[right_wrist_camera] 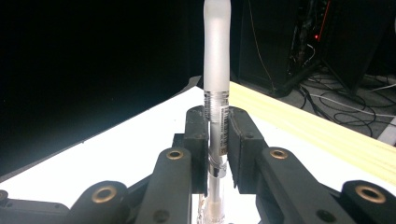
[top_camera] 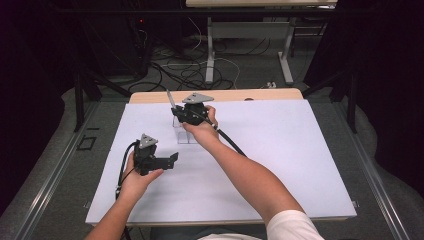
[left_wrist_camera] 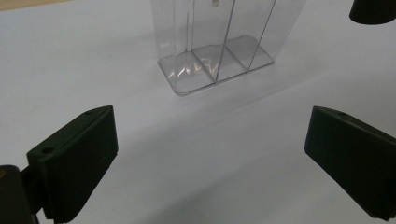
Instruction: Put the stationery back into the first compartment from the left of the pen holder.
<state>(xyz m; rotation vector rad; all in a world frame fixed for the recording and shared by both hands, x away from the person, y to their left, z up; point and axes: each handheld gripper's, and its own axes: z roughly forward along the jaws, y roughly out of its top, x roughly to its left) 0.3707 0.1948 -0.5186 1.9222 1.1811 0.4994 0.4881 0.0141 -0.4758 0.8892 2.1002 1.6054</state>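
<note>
The right tongs [right_wrist_camera: 218,140] pinch a slim, clear plastic pen [right_wrist_camera: 217,70] with a frosted cap, held upright between their ribbed black pads, directly above a transparent, three-compartment plastic holder [left_wrist_camera: 215,51] that stands on the white sheet covering the wooden worktop [top_camera: 280,145]. The left tongs [left_wrist_camera: 210,163] rest nearby, near the holder, their blocky matte jaws spread wide over bare sheet.

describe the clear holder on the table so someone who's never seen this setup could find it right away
Start at the white table and look toward its far edge, near the middle. There, just under the right gripper, stands the clear plastic holder, upright and split into narrow compartments. It is see-through, unlike the black grippers, and the right gripper holds a pen upright above it.
</note>
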